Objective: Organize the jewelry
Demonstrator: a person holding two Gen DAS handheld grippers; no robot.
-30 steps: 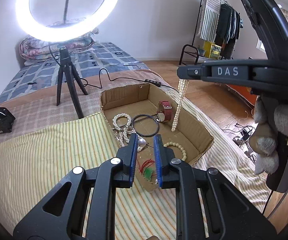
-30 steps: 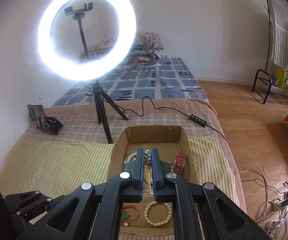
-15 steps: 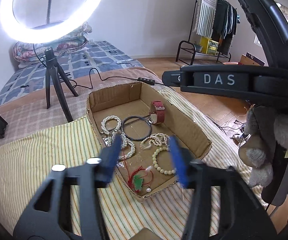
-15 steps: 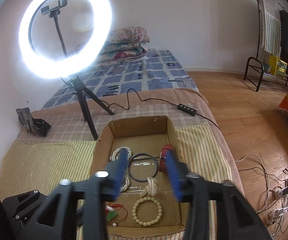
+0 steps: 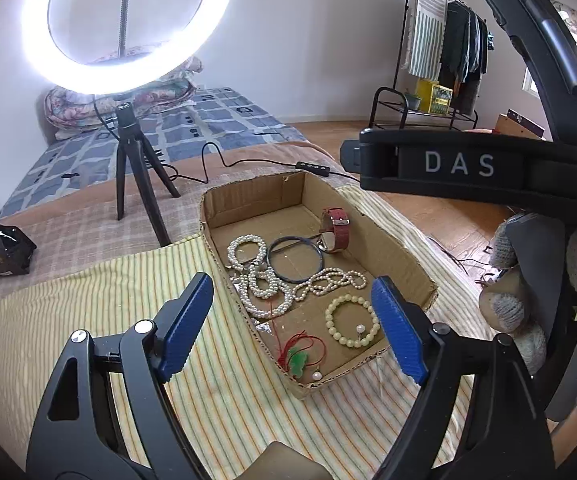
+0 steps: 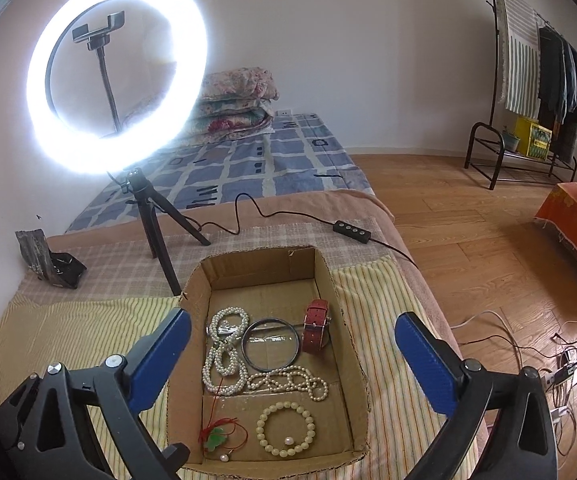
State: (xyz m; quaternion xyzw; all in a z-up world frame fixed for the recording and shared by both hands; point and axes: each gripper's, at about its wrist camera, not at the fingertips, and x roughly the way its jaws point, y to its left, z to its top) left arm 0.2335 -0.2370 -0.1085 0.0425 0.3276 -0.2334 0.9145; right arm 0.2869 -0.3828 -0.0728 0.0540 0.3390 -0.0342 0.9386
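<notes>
While both the left tongs [image 5: 292, 320] and right tongs [image 6: 292, 364] were spreading empty above the cardboard box [image 6: 344, 312] holding the pearl strands [image 6: 224, 356], bead bracelet [image 6: 286, 428] and red watch [image 6: 315, 331], withdrawing straight upward seemed wisest, over a striped cloth [image 6: 68, 332] on the bed beside a ring light [image 6: 116, 76].

The ring light [image 5: 128, 24] is cut by the top edge in the left wrist view. The right gripper [image 5: 352, 156] covers the floor behind it there, and only its side shows. Small pearls [image 6: 287, 441] in the cardboard box [image 6: 192, 300] are perhaps earrings, too small to tell. The clothes rack [image 6: 528, 72] is cut at the top
</notes>
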